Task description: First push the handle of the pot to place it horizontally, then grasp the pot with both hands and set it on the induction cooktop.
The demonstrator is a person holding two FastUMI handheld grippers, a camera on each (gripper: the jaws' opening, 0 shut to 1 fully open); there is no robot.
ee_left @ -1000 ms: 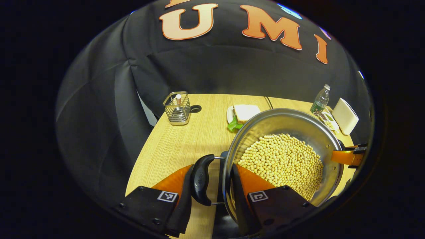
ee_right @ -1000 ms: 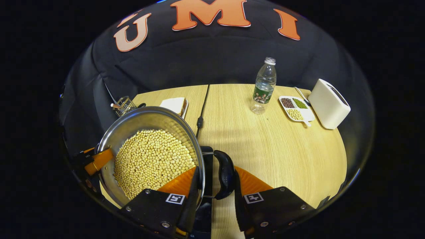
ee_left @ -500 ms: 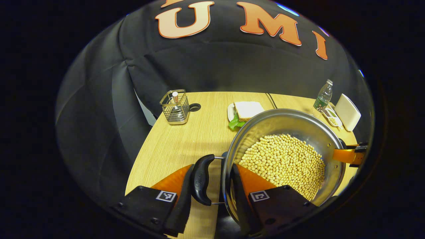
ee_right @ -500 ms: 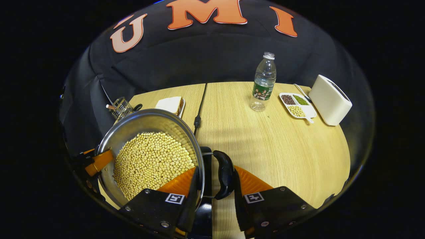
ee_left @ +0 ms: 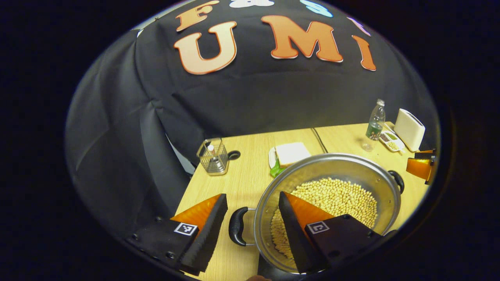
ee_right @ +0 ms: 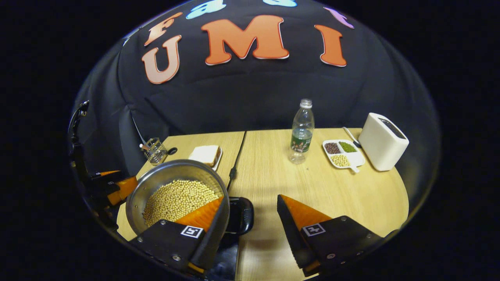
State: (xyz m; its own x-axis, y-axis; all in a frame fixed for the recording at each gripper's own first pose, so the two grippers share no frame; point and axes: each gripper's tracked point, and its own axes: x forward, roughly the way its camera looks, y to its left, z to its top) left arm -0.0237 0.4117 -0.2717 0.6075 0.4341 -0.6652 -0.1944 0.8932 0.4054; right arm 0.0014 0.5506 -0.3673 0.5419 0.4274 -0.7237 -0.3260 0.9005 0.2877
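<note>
Round steel pot [ee_left: 384,187] full of pale yellow beans sits at table's near edge, approx 5 o'clock in left gripper view, 7 o'clock in right gripper view, w/ black induction cooktop [ee_right: 230,255] under it. Left gripper [ee_left: 250,230] open, fingers astride the pot's black loop handle [ee_left: 235,232], not touching. Right gripper [ee_right: 250,226] open too, other black handle [ee_right: 240,220] btwn its fingers, no contact. Clear plastic bottle [ee_right: 301,132] approx 1 o'clock, well apart.
</note>
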